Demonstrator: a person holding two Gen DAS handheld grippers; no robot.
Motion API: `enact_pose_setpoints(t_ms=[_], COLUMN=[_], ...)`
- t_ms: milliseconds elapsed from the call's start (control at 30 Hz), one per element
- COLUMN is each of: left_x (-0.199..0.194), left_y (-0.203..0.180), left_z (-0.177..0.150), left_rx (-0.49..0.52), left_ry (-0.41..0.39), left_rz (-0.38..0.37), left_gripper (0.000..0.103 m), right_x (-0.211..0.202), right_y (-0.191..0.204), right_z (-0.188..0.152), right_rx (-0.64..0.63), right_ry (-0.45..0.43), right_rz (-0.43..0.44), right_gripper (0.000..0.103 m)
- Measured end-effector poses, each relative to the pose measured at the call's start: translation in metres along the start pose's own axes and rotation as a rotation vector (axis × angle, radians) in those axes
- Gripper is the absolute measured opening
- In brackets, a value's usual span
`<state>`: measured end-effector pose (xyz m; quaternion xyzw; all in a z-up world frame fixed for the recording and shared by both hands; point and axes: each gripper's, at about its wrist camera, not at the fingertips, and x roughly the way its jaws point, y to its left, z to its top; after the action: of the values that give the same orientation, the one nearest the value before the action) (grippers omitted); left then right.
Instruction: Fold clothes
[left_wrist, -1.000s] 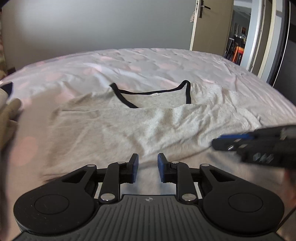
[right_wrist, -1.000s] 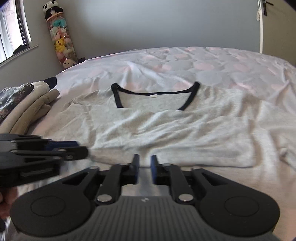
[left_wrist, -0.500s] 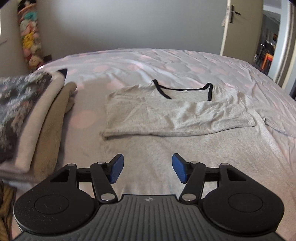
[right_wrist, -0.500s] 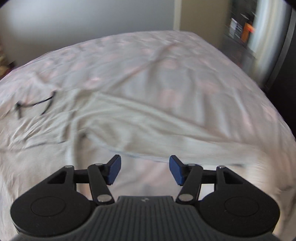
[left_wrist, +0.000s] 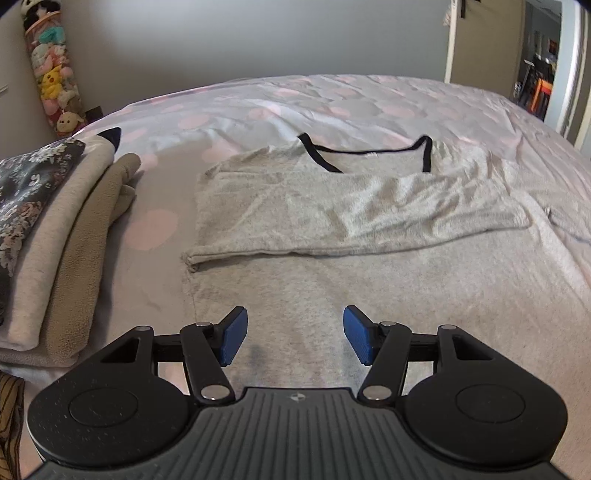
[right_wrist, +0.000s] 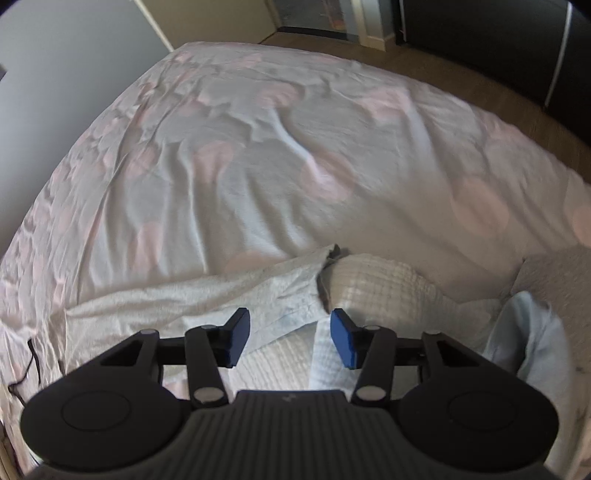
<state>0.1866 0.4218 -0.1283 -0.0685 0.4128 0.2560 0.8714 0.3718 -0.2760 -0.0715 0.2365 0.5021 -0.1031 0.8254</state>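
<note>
The grey shirt (left_wrist: 332, 221) is spread on the bed (left_wrist: 369, 107), a band folded across it below the black-trimmed neckline (left_wrist: 364, 153). The left tool (left_wrist: 291, 339) is held spread over its near half, gripping nothing. The right tool (right_wrist: 286, 338) is likewise spread, over a sleeve edge (right_wrist: 280, 291) beside a waffle-knit cloth (right_wrist: 376, 284). The fabric is judged light, soft and limp; hems or corners are best pinched, 1 per tool.
</note>
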Motion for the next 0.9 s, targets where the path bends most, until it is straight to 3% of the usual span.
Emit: enact_pose_setpoints(t_ms=[100,167,233,300,333,533,633,900], left_x=[0.005,0.007,0.008,0.008,0.007,0.006,0.004,0.003], left_y=[-0.003,-0.001,0.001,0.004,0.005,0.015,0.021,0.039], left_z=[-0.002,-0.003,-0.001,0.000,0.001,0.004,0.005,0.006], left_rx=[0.027,0.024,0.006,-0.009,-0.015,-0.042,-0.040,0.011], left_ry=[0.012,0.018,0.021,0.019,0.016,0.015,0.022,0.039], left_rz=[0.015,0.015,0.006,-0.003,-0.007,-0.015,-0.001,0.075], left_gripper=[0.056,0.056,0.056,0.056,0.056,0.056,0.056,0.056], right_x=[0.015,0.024,0.028,0.025,0.018,-0.023,-0.052,-0.145], right_y=[-0.008,-0.014,-0.013,-0.008,0.001,0.055,0.099,0.263], right_z=[0.003,0.004,0.003,0.003,0.004,0.008,0.006,-0.024], right_rx=[0.056,0.100,0.110,0.099,0.080,-0.034,-0.106,-0.370], right_ry=[-0.003,-0.006,-0.014,-0.031,-0.045,-0.132,-0.182,-0.327], right_rz=[-0.009,-0.008,-0.023,-0.035,-0.030,-0.002,0.045,0.199], right_gripper=[0.048,0.039,0.018,0.016,0.009,0.006,0.006,0.006])
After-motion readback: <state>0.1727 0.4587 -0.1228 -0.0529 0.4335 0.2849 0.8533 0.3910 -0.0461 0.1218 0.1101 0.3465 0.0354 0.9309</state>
